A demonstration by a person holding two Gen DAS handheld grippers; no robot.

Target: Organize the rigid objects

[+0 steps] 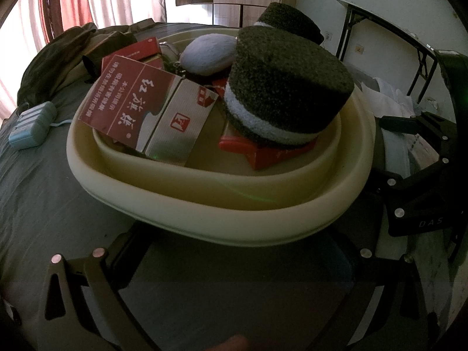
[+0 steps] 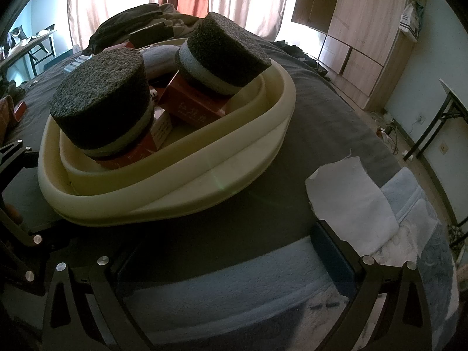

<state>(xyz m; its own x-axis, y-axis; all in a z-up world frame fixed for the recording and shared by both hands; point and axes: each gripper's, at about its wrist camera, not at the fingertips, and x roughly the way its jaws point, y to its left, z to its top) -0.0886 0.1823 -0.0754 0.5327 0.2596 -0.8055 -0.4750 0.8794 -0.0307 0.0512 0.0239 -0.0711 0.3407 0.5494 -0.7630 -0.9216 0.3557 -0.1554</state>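
So the cream basin (image 1: 222, 222) sits on the dark bedsheet (image 1: 44, 181) and it's already pretty loaded: two dark foam cylinders w/ a pale band, the nearer foam cylinder (image 1: 286, 87) resting on a red box (image 1: 263, 153), the far foam cylinder (image 2: 226, 52) leaning on the rim at a tilt. There's also a red-and-white carton (image 1: 146, 111) propped against the inner wall, and a grey pebble-shaped thing (image 1: 209, 54) at the back. A small light-blue box (image 1: 32, 124) lies on the sheet outside the basin, well apart from it.

My guess is the sorting is mostly done and what's left is the stray blue box, or tidying the pile. If that's the step, I'd come in low over the sheet, pinch the box across its short sides, and drop it in the gap near the carton, not on top of the foam, bc that stack looks wobbly and the tilted cylinder could roll off the rim.

Grippers: the left gripper (image 1: 234, 263) has its fingers spread wide, nothing between them, parked just in front of the basin's near rim; can't tell if it's touching. The right gripper (image 2: 234, 251) is also spread wide and empty, over a pale-blue towel (image 2: 234, 298) at the bed edge, beside the basin, w/ a white cloth (image 2: 351, 199) to its right.
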